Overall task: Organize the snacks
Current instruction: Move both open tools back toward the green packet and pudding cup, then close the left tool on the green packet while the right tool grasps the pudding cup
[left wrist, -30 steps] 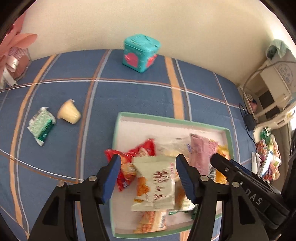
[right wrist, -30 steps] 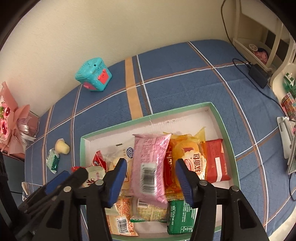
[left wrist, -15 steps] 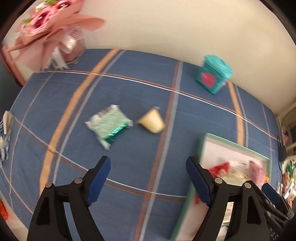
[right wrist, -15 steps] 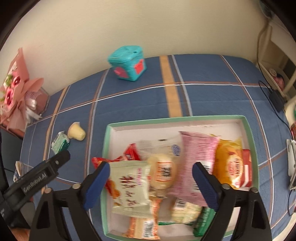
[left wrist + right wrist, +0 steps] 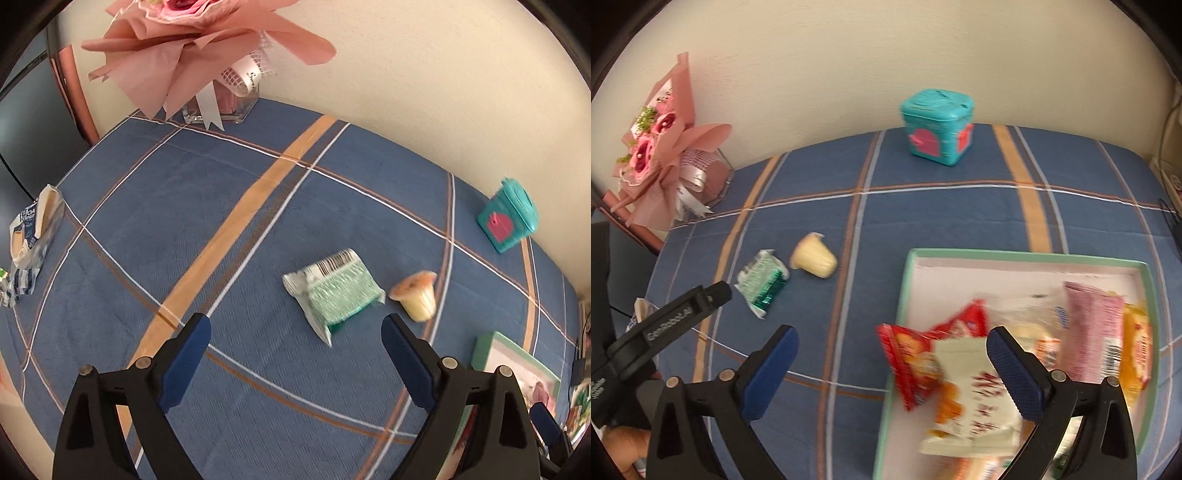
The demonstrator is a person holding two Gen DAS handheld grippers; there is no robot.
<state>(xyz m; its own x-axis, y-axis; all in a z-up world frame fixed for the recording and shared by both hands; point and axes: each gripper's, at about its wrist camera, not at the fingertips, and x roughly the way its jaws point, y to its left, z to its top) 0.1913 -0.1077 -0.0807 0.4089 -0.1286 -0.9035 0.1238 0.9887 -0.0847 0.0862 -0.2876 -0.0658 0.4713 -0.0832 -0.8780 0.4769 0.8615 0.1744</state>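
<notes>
1. On the blue plaid worktop (image 5: 258, 206), a green packet (image 5: 334, 291) and a jelly cup (image 5: 415, 295) lie just beside each other, outside the tray (image 5: 1015, 254).
2. The left tongs (image 5: 295, 328) hover near them, jaws opening, nothing between.
3. The right tongs (image 5: 892, 341) are opening too, empty, over the tray's left edge and its snack packets (image 5: 971, 387).
</notes>
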